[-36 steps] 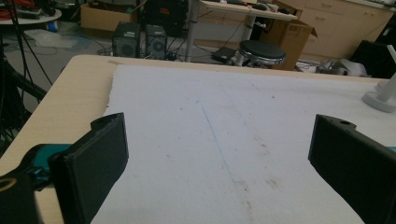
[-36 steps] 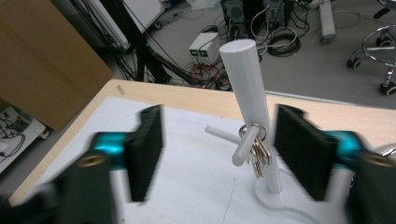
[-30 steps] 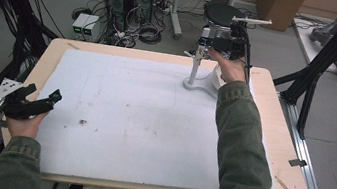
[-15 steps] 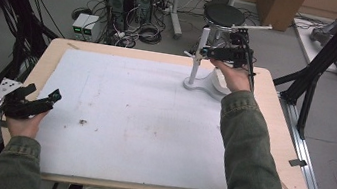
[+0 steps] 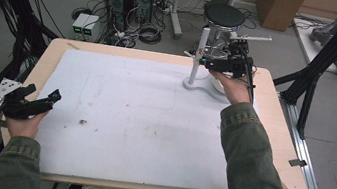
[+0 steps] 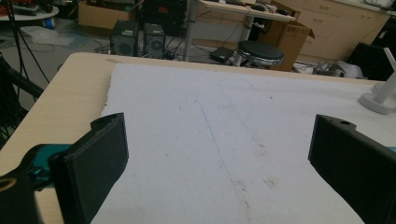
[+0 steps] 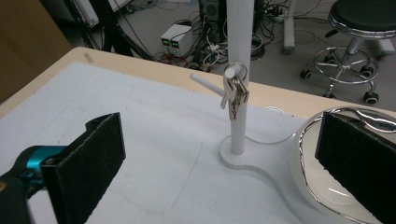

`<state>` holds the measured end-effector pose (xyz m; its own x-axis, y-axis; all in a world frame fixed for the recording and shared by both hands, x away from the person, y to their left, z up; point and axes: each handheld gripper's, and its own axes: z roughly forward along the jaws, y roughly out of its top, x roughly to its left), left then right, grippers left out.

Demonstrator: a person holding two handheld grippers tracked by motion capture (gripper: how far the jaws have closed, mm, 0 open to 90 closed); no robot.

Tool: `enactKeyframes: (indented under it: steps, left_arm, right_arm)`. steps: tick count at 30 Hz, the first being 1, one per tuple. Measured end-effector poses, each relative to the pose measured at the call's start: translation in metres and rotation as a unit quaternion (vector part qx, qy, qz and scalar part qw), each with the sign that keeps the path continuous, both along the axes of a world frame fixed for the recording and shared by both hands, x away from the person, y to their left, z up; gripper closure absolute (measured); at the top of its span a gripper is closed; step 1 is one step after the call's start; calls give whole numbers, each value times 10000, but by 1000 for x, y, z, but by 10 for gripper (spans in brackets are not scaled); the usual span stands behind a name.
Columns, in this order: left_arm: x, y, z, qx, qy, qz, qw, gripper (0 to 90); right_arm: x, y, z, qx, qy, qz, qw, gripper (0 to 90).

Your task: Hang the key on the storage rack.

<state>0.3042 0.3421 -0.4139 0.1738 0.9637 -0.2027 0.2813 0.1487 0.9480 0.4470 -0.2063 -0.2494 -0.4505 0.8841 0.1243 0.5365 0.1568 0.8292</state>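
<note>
Keys [image 7: 235,95] hanging on white stand's [image 7: 239,70] peg, far beyond right gripper [image 7: 219,154], centred between its wide-apart, just-opened fingers [image 7: 88,158], untouched. Left gripper [image 6: 219,158] fingers apart, empty.

A stand [image 5: 194,73] rises at the upper right of the mat [image 5: 142,121] that covers the table [image 5: 276,141]; keys [image 7: 234,95] hang on its peg; a bowl [image 7: 327,186] sits just right of its post; the right gripper [image 5: 211,63] is beside the stand; the left gripper [image 5: 41,101] lies at the lower left; a stool [image 5: 223,17] stands behind the table.
</note>
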Motion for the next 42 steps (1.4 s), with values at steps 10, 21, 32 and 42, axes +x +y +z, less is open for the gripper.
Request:
enactKeyframes:
  steps: [10,21,32,42]
  left_arm:
    - [-1,1,0,-36,-15,9,10000,54]
    - [-2,1,0,-17,-13,12,10000,54]
    - [-2,0,0,-8,4,-3,10000,54]
    - [-2,0,0,-16,5,-3,10000,54]
  right_arm:
    - [-18,-16,-14,6,-227,-61,9997,6]
    - [-39,-40,-27,43,-363,-179,9992,6]
    - [-58,-62,-43,11,-531,-383,9979,6]
    - [-74,-73,-66,258,-598,-372,9972,6]
